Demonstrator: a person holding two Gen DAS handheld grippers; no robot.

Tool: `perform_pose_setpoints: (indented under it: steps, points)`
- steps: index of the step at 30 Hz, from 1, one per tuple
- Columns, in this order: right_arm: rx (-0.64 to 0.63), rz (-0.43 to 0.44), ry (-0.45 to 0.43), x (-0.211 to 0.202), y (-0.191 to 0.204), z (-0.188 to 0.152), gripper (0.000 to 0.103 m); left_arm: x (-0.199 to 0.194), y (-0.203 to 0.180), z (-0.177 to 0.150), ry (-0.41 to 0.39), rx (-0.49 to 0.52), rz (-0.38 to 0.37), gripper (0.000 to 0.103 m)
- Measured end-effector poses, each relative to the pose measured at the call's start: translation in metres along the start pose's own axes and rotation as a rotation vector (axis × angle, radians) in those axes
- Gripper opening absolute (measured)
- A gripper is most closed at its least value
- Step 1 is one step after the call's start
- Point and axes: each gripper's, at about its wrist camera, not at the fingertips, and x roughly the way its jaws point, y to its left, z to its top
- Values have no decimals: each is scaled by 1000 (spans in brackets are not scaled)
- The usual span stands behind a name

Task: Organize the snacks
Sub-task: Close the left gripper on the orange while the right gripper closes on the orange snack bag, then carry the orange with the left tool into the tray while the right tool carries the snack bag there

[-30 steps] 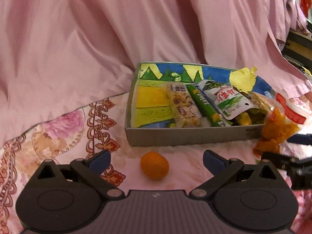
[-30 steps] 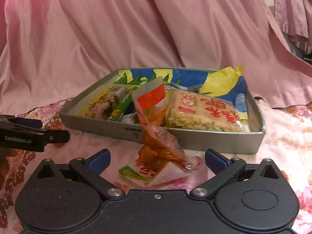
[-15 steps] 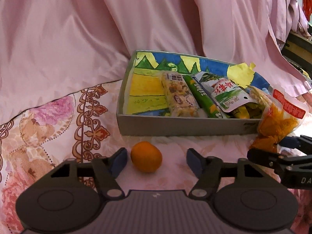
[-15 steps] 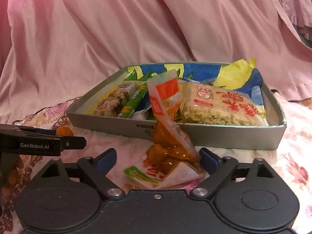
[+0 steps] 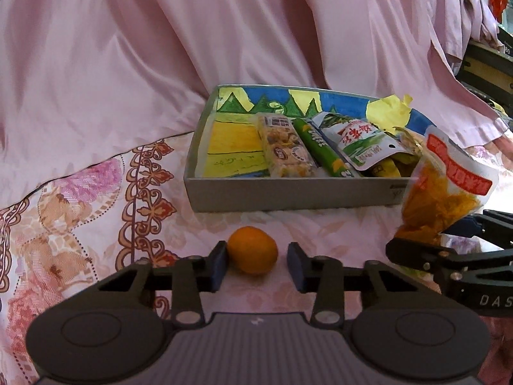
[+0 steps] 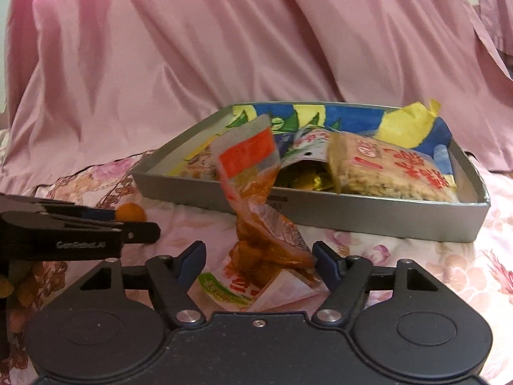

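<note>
The orange fruit (image 5: 252, 250) lies on the floral bedsheet (image 5: 96, 211), just in front of the grey snack box (image 5: 288, 197), near its 6 o'clock wall. It is nearly round, its slightly longer axis running 9-to-3 across the left wrist view.

The left gripper (image 5: 256, 264) has narrow, closing jaws: the 9 o'clock pad touches the fruit, the 3 o'clock pad is just clear. Keep the fruit centred so it does not roll out.

The orange snack pouch (image 6: 256, 208) stands tilted, its red top toward 11 o'clock and leaning against the box wall. The right gripper (image 6: 258, 261) is closing around its crumpled base. Only the 3 o'clock pad appears to touch; squeeze low, gently.
</note>
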Motion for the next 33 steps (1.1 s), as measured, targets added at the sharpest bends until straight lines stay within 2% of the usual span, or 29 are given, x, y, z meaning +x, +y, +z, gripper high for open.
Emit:
perform_pose_setpoints:
  steps: [2,3,4,8,11,15,21,28,33]
  points:
    - [4,-2,-6,-1,-1,1,66,0,0,2,4,0,2,36]
    - [11,-3,-6,-2,-1,1,58,0,0,2,4,-6,1,35]
    - [19,-10,-7,-2,-3,1,56,-1,0,2,4,-12,1,35]
    - [7,-5,8,0,-2,0,56,-4,-2,0,3,-23,-2,35]
    - [-12,-1,28,2,0,0,61,-7,-3,-1,6,-31,-13,35]
    - [6,5,23,1,-2,-2,55,-11,-5,-2,3,-34,-24,35]
    - [-2,-10,6,-6,1,-4,54,-20,-5,0,-9,-48,-42,35]
    - [-41,-41,-80,-26,10,-6,53,-31,-5,10,-47,-74,-54,35]
    - [-26,-50,-165,-41,8,6,54,-31,0,33,-86,-115,-60,35]
